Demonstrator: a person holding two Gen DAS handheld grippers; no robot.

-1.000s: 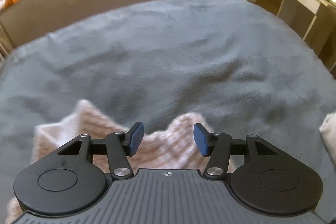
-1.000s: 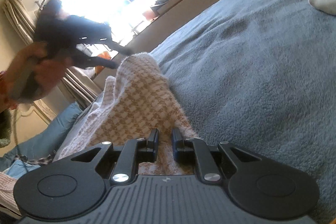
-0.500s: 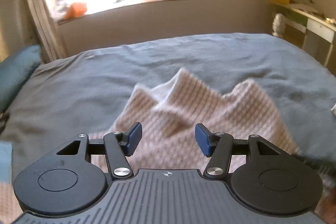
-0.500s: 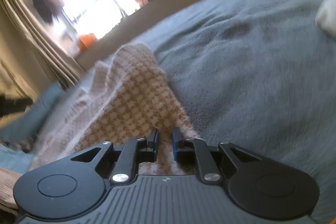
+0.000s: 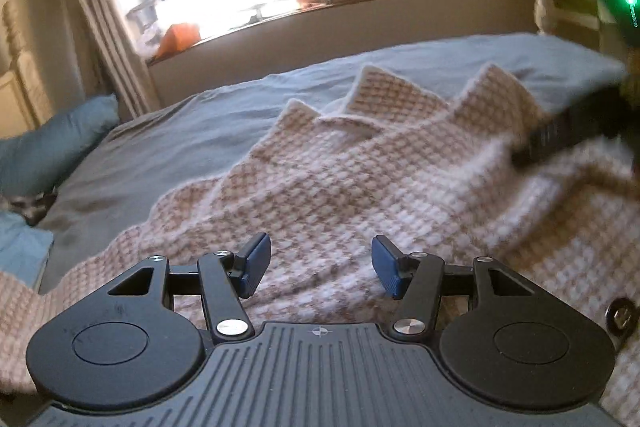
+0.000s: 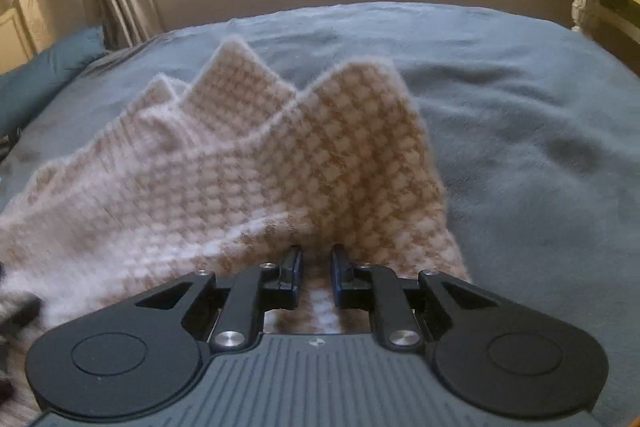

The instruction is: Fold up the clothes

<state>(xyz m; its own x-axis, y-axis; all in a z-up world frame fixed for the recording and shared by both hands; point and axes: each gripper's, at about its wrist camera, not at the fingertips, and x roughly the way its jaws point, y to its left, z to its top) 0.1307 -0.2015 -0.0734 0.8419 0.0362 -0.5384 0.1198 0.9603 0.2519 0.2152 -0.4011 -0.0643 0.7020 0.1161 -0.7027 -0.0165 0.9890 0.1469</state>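
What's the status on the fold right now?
Left claw open, empty. Right claw shut on beige-and-white checked knit garment, bunched on grey-blue fleece blanket. Nothing in the way.

You are looking at a fuzzy beige-and-white checked knit garment [image 6: 248, 163] lying on a soft, matt grey-blue fleece blanket [image 6: 520, 131]; your matt black plastic left gripper [image 5: 319, 263] is showing shiny metal pivot pins.

Bare grey blanket [image 6: 520, 131] lies open from 12 to 3 o'clock of the right gripper [image 6: 316, 273]; the houndstooth knit [image 6: 224, 179] heaps at 9 to 12. A teal pillow [image 5: 52, 143] blocks 10 o'clock of the left gripper [image 5: 318, 261]
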